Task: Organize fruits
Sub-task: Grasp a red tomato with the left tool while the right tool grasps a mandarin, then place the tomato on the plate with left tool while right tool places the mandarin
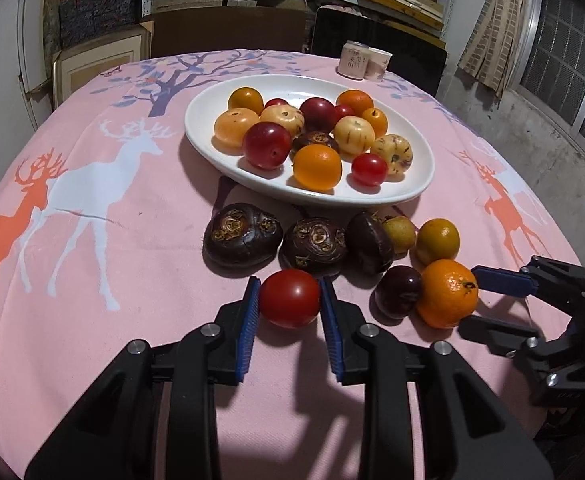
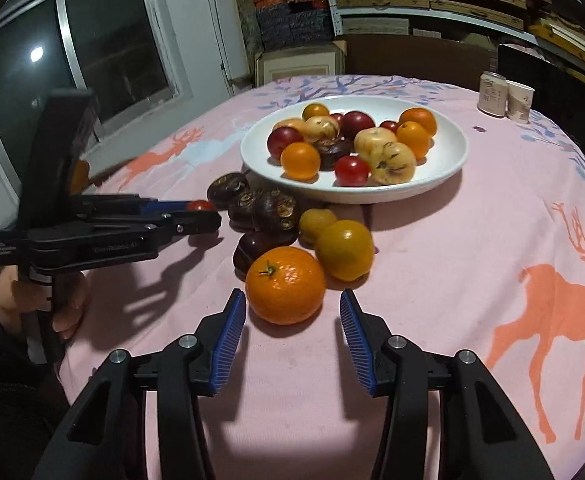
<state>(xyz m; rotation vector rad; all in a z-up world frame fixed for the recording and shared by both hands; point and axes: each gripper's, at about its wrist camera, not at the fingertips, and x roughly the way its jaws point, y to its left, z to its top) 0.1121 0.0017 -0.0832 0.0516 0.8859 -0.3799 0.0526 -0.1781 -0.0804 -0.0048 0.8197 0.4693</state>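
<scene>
A can (image 1: 352, 60) and paper cup (image 1: 378, 63) stand touching on the pink deer-print tablecloth (image 1: 92, 240).

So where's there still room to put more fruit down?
The plate has bare room along its far rim and left end. The cloth left of the dark fruits is free. Crowded: the plate's middle and the loose pile before it.

The left gripper (image 1: 290, 300) has its blue pads against both sides of a red tomato (image 1: 289, 298) on the pink deer-print tablecloth (image 1: 92, 240). Just beyond lie three dark, wrinkled fruits, possibly water chestnuts (image 1: 242, 234). The right gripper (image 1: 488, 304) flanks a mandarin (image 1: 447, 293), apparently not gripping. Behind stands a white plate (image 1: 420, 148) of fruit.
</scene>
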